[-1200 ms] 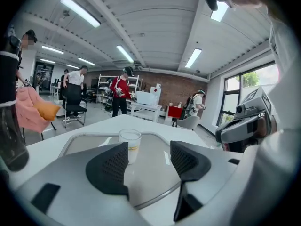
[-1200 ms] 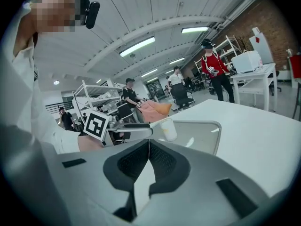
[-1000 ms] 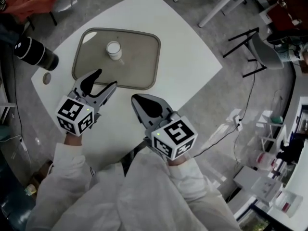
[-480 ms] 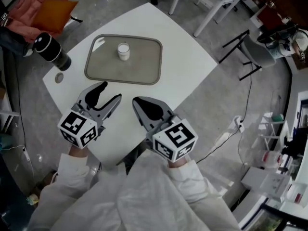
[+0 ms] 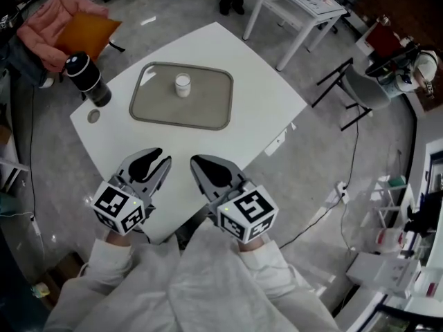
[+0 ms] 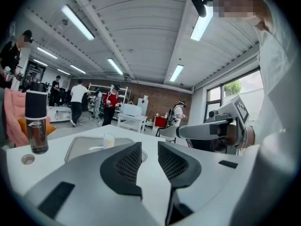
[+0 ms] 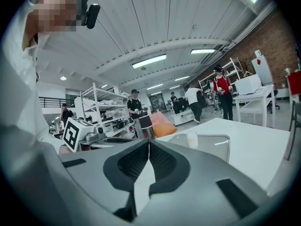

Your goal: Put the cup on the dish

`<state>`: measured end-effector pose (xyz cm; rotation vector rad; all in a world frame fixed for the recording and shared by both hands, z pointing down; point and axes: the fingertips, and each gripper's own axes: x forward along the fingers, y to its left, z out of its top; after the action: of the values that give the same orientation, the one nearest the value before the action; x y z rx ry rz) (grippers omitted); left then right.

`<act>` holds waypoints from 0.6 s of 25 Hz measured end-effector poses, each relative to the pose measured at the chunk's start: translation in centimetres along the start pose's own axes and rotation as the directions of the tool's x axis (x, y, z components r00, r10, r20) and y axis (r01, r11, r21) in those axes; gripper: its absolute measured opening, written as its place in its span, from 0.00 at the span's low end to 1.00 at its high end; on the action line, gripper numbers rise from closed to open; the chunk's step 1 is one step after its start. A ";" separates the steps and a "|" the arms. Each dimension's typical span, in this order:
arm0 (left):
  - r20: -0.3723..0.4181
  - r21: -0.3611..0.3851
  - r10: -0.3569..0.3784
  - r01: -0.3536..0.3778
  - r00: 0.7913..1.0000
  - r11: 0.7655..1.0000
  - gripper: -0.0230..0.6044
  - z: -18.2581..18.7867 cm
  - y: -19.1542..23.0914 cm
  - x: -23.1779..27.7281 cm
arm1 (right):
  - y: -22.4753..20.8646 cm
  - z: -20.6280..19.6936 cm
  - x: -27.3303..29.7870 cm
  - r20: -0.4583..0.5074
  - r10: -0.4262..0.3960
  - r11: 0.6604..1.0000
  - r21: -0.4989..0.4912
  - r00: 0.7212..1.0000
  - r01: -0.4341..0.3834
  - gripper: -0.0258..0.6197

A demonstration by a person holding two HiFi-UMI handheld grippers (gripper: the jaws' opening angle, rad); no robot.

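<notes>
A small white cup [image 5: 182, 84] stands upright on the grey tray-like dish [image 5: 208, 116] at the far side of the white table. It also shows in the left gripper view as the cup [image 6: 108, 140] on the dish [image 6: 77, 147], and in the right gripper view as the cup [image 7: 191, 139]. My left gripper [image 5: 159, 158] hangs over the table's near edge, far from the dish. Its jaws have just been closing and stand a little apart with nothing between them [image 6: 149, 147]. My right gripper [image 5: 195, 162] is beside it, shut and empty [image 7: 148, 145].
A black flask [image 5: 88, 80] stands at the table's left corner, with a small round lid [image 5: 93, 116] next to it. A pink and orange seat [image 5: 69, 30] is beyond it. Another white table [image 5: 297, 2] and a black chair [image 5: 363, 78] stand to the right.
Both grippers have drawn back from the dish toward the table's near edge. The left jaws have narrowed from wide open. The cup stays on the dish.
</notes>
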<state>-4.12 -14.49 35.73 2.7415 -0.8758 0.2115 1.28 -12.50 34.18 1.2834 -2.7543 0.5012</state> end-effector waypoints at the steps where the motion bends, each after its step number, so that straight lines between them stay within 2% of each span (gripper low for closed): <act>1: 0.006 -0.015 0.016 -0.016 1.000 1.000 0.20 -0.1 -0.2 -0.2 | 0.1 0.0 -0.1 -0.001 0.005 1.000 0.000 1.000 -0.005 0.06; 7: 0.007 -0.039 0.060 -0.059 0.998 0.997 0.09 -1.3 -1.7 -0.6 | -0.1 -0.4 -0.2 -0.026 0.044 0.999 -0.005 0.999 -0.044 0.06; 11: -0.024 -0.077 0.087 -0.089 0.996 0.993 0.06 -2.5 -2.3 -1.1 | 0.3 -0.6 -0.6 -0.046 0.064 0.998 0.000 0.997 -0.064 0.06; 15: -0.030 -0.092 0.061 -0.063 0.998 0.994 0.05 -2.6 -3.4 -0.9 | 0.4 -0.6 -0.9 -0.052 0.089 0.996 -0.005 0.995 -0.089 0.06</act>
<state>-3.05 -10.60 37.36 2.6218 -0.9403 0.2130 1.49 -11.38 34.49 1.1331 -2.7772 0.5227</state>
